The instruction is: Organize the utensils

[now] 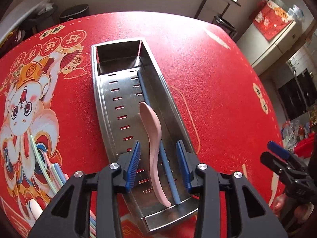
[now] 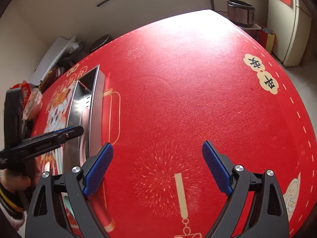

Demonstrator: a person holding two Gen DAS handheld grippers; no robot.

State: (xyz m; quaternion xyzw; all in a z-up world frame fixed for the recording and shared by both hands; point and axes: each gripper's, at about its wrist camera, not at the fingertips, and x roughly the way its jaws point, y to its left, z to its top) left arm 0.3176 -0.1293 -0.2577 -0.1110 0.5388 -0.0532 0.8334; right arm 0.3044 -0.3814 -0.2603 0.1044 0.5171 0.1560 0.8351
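Utensils sit in two places. A pink spoon (image 1: 151,148) and a blue chopstick (image 1: 158,138) lie lengthwise inside the steel tray (image 1: 111,103), directly ahead of and below the left gripper (image 1: 158,164). The spoon's bowl end points away from the tongs and its handle runs back between them. The chopstick lies just beside the spoon, along the tray's right wall. The left tongs stand partly apart, one blue pad on each side of the spoon and chopstick, and neither pad presses on them.

A loose bundle of pastel chopsticks (image 1: 53,170) lies on the red tablecloth (image 1: 208,91) to the left of the left tongs, outside the tray, with a pale rounded utensil end (image 1: 35,208) near them. The tray's far end is a solid-walled pocket and its floor is slotted.

The right gripper (image 2: 157,166) hangs over bare cloth with its tongs spread wide and nothing between them. To its left the tray shows edge-on.

The left wrist view alone shows the tray's contents and the loose bundle. The right wrist view alone shows a hand (image 2: 13,180) and striped cuff on the left gripper's handle, and a cooker (image 2: 240,12) beyond the table. Each view catches the other gripper at its edge.
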